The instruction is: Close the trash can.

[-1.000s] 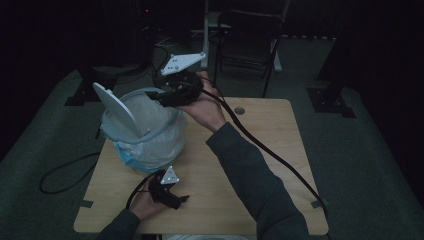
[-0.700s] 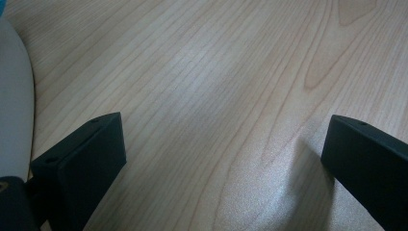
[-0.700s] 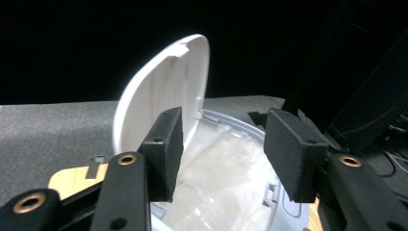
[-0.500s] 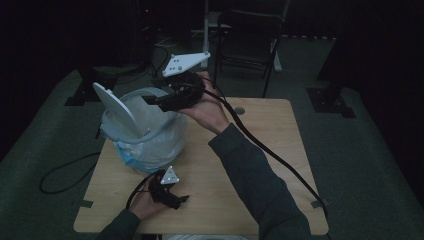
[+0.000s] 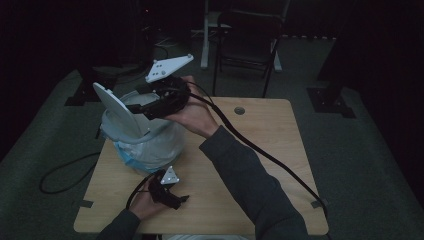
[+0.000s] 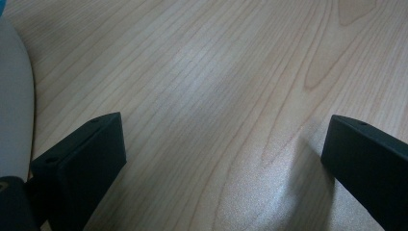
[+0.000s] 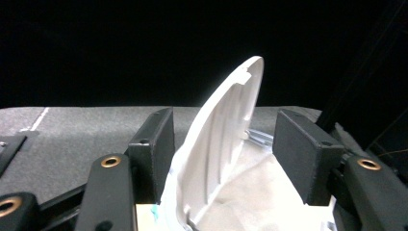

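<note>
A small bin wrapped in a pale plastic liner (image 5: 150,145) stands at the table's left, its white lid (image 5: 117,112) tilted up. My right gripper (image 5: 135,106) hovers level over the bin's mouth, pointing at the lid. In the right gripper view the ribbed lid (image 7: 226,144) rises between the jaws of my right gripper (image 7: 228,130); the pads stand off it and the jaws have just been opening. My left gripper (image 5: 180,199) rests low on the table in front of the bin. It is open with bare wood between the jaws of the left gripper (image 6: 221,159).
The wooden table (image 5: 260,150) has bare room right of the bin. A black cable (image 5: 260,150) trails from the right gripper across it. A chair (image 5: 250,45) stands beyond the far edge. The bin's side (image 6: 12,96) lies close to the left gripper.
The right hand and gripper have shifted slightly left and nearer in the high view, closer over the bin. The lid stays raised. The left gripper has not moved.
</note>
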Demonstrator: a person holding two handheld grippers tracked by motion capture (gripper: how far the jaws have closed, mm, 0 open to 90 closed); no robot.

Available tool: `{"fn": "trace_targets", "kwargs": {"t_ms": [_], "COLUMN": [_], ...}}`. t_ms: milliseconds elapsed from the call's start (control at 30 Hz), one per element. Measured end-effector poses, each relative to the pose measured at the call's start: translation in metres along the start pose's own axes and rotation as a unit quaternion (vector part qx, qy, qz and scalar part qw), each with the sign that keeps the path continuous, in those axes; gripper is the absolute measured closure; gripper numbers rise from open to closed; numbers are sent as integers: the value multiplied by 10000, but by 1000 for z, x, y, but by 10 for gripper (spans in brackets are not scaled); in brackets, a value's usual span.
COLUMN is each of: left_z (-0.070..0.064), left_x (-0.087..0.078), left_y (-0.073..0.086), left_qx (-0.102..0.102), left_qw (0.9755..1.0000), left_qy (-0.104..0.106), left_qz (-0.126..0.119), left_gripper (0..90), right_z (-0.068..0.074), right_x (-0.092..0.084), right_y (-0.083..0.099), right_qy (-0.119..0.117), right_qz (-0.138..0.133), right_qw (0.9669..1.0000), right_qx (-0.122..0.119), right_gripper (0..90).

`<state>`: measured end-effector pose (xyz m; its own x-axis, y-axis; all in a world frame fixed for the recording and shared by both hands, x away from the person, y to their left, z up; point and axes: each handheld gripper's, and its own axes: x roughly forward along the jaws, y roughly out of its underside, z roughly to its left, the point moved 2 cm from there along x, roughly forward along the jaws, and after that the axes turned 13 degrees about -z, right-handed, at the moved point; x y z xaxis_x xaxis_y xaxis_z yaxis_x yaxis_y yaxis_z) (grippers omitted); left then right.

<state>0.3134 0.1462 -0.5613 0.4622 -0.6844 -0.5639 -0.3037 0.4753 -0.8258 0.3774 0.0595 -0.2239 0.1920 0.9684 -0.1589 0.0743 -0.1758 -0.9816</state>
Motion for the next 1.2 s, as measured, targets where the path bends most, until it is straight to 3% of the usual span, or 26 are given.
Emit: {"fn": "trace_targets", "kwargs": {"t_ms": [167, 233, 300, 367, 400, 500, 533, 733, 867, 1000, 1200], "left_z": [0, 0, 0, 0, 0, 0, 0, 0, -1, -1, -1], "left_x": [0, 0, 0, 0, 0, 0, 0, 0, 0, 0, 0], "left_y": [0, 0, 0, 0, 0, 0, 0, 0, 0, 0, 0], "left_qx": [-1, -2, 5, 4, 2, 5, -3, -6, -5, 6, 3], "left_qw": [10000, 10000, 10000, 10000, 10000, 10000, 10000, 10000, 10000, 10000, 10000], "left_qy": [1, 1, -1, -5, -7, -3, -14, -14, -6, 2, 6], "left_qz": [-1, -2, -1, -6, -2, 1, -9, -10, -11, -7, -9], "left_gripper": [22, 22, 22, 21, 22, 22, 21, 21, 22, 22, 21], "right_z": [2, 1, -6, -9, -16, -23, -32, -59, -69, -70, -69], "right_x": [17, 23, 22, 20, 18, 15, 14, 18, 26, 35, 42], "right_y": [7, 13, 14, 15, 16, 19, 25, 50, 64, 73, 79], "right_qy": [-9, 234, 272, 388, 633, 761, 948, 1479, 1804, 1926, 1729], "right_qz": [129, 252, 196, 182, 199, 162, 185, 389, 560, 778, 936], "right_qw": [9999, 9994, 9994, 9990, 9978, 9969, 9952, 9869, 9810, 9781, 9805], "right_qx": [71, -62, 106, 97, 79, 116, 181, 514, 433, 134, -45], "right_gripper": [393, 389, 387, 387, 386, 389, 393, 435, 479, 615, 744]}}
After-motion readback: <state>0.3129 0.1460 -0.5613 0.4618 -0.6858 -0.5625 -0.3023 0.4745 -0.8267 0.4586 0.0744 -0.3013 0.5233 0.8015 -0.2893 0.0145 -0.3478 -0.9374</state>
